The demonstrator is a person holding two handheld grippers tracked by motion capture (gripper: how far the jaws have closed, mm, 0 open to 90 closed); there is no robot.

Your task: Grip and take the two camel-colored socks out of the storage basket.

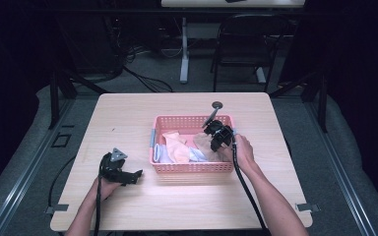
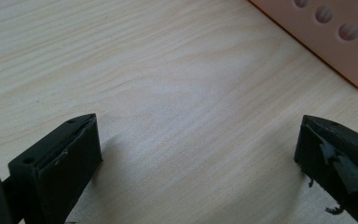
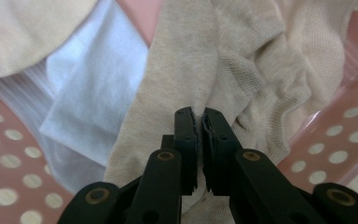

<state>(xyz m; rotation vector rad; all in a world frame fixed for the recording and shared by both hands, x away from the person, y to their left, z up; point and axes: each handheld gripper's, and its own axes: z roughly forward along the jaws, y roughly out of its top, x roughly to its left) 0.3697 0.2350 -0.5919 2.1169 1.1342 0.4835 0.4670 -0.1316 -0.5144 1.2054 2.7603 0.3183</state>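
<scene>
A pink perforated basket (image 1: 192, 168) stands at the middle of the wooden table and holds several cloths. My right gripper (image 1: 212, 146) reaches down into its right part. In the right gripper view its jaws (image 3: 199, 114) are pressed together on a bunched fold of a beige knit cloth (image 3: 242, 60). A white cloth (image 3: 98, 88) and a cream one (image 3: 23, 28) lie to its left. My left gripper (image 1: 137, 176) rests on the table left of the basket, open, with bare wood between its fingers (image 2: 199, 126). A basket corner (image 2: 335, 42) lies ahead of it.
A small black round fitting (image 1: 217, 104) sits in the tabletop just behind the basket. Bare wood (image 1: 128, 123) surrounds the basket on all sides. Beyond the far edge stand a dark chair (image 1: 246, 44) and a white table leg (image 1: 184, 54).
</scene>
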